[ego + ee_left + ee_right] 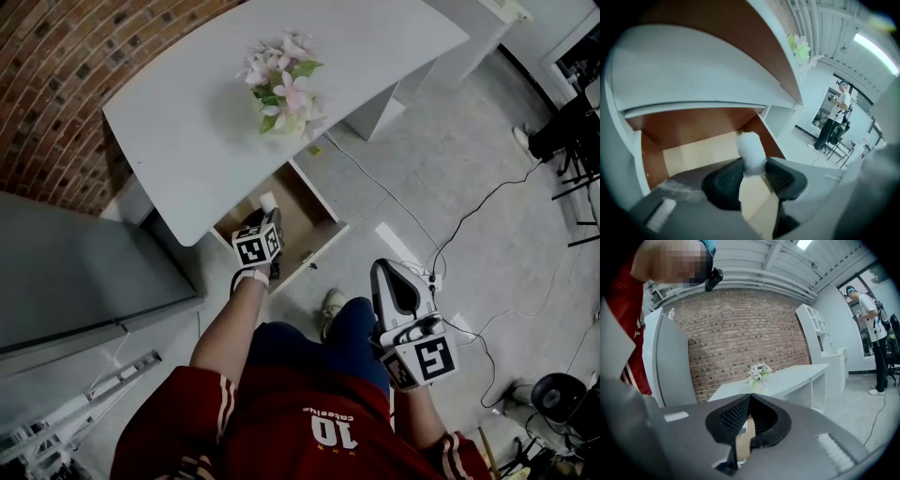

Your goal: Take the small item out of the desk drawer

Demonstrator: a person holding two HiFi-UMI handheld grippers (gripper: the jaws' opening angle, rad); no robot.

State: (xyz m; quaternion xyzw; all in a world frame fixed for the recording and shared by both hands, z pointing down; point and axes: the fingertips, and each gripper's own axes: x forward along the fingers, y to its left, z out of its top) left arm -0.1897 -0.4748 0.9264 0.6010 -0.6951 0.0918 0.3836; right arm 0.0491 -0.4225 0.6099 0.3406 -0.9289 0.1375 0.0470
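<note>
The desk drawer [322, 241] stands pulled open under the white desk [178, 122]. My left gripper [269, 217] reaches down into it. In the left gripper view a small white cylinder-shaped item [751, 149] stands upright between the black ribbed pads [729, 176], touching both, so the left gripper [753, 169] is shut on it over the pale drawer floor [693, 149]. The same white item [267, 200] shows just beyond the gripper in the head view. My right gripper [401, 291] hangs shut and empty over the person's knee, away from the drawer; its jaw tips [750, 397] meet.
A pink-and-white flower bunch [284, 82] sits on the desk. A grey cabinet [75, 272] stands at the left, with a brick wall [66, 66] behind it. Cables and a power strip [428, 277] lie on the floor at right. A person [836, 117] stands far off.
</note>
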